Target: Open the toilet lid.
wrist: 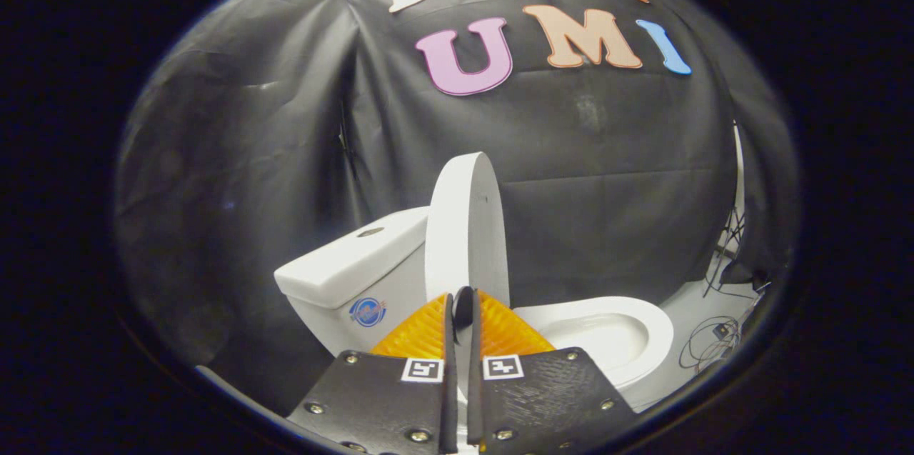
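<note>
The toilet (pixel 500 326) stands straight ahead of the claw, seen at an angle: its tank (pixel 357 266) lies to the left and its open bowl (pixel 607 333) runs off to the right, so the long axis of the toilet crosses in front of the fingers from left to right. The lid (pixel 468 226) is already raised and stands nearly upright, edge-on to the camera, its back toward the tank and its inner face toward the bowl. It rises directly beyond the fingertips, with its long axis running up and down.

The claw (pixel 463 316) is drawn close, only a thin gap between its two fingers, and the lower edge of the lid seems to sit in that gap. Whether both fingers actually press on it I cannot tell.

My reading is that the lift is nearly done. What remains is tipping the lid leftward to rest against the tank, then letting go.
</note>
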{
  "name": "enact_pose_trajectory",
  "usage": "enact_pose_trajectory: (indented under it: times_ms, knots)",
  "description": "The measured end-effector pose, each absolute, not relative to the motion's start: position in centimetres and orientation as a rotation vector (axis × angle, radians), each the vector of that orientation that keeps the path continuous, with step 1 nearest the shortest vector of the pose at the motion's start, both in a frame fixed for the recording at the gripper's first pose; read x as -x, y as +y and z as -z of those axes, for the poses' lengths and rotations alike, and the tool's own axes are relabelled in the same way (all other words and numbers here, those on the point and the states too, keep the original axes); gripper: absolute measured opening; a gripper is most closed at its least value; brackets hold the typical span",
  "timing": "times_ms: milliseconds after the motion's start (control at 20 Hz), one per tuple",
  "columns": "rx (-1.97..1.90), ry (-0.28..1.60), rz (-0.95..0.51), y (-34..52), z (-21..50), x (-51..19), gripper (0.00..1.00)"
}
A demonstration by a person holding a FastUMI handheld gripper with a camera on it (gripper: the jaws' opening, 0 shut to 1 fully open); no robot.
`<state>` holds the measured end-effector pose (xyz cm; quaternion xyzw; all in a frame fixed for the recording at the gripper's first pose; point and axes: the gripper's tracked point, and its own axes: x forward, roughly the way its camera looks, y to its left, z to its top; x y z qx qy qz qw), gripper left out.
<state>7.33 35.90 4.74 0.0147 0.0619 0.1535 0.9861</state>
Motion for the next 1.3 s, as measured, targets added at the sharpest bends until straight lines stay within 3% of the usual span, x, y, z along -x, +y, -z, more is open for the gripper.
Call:
enact_pose_trajectory:
  times_ms: [1300]
  knots:
    - [-0.020,0.069,-0.368,41.3,-4.1,-6.1,0.06]
